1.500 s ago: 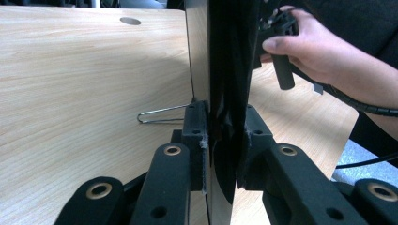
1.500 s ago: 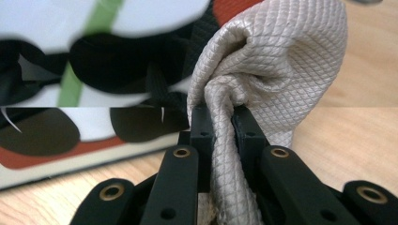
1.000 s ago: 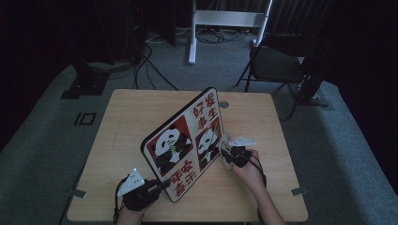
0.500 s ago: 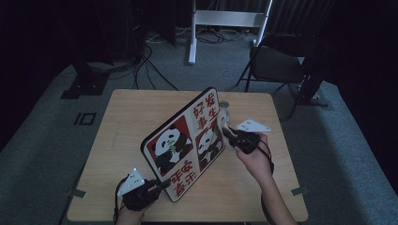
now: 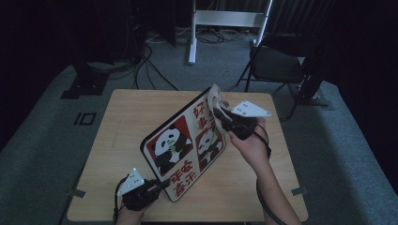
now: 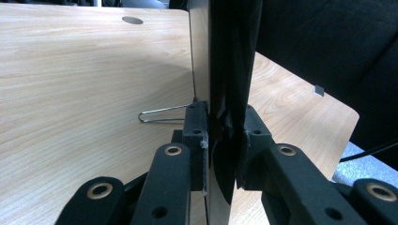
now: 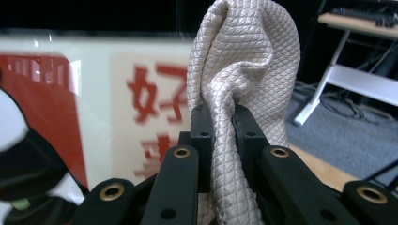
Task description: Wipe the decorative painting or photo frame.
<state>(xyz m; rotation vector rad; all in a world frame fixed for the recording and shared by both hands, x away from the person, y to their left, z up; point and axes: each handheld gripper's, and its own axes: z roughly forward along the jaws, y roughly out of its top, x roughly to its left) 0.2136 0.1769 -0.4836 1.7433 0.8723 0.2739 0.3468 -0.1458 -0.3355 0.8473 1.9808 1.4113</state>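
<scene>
Dim room, wooden table (image 5: 126, 122). L gripper (image 6: 220, 140) clamps panda-print board (image 5: 187, 145) upright by its corner; R gripper (image 7: 220, 126) pinches beige quilted cloth (image 7: 244, 61) against board's top. Wiping step; next: stroke w/ steady pressure.

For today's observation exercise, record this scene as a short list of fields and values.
Surface: wooden table
Board: panda sign, propped up on one edge
Left gripper: shut on the sign's near lower corner
Right gripper: shut on a beige cloth
Cloth position: against the sign's upper end
Behind table: folding chair
</scene>
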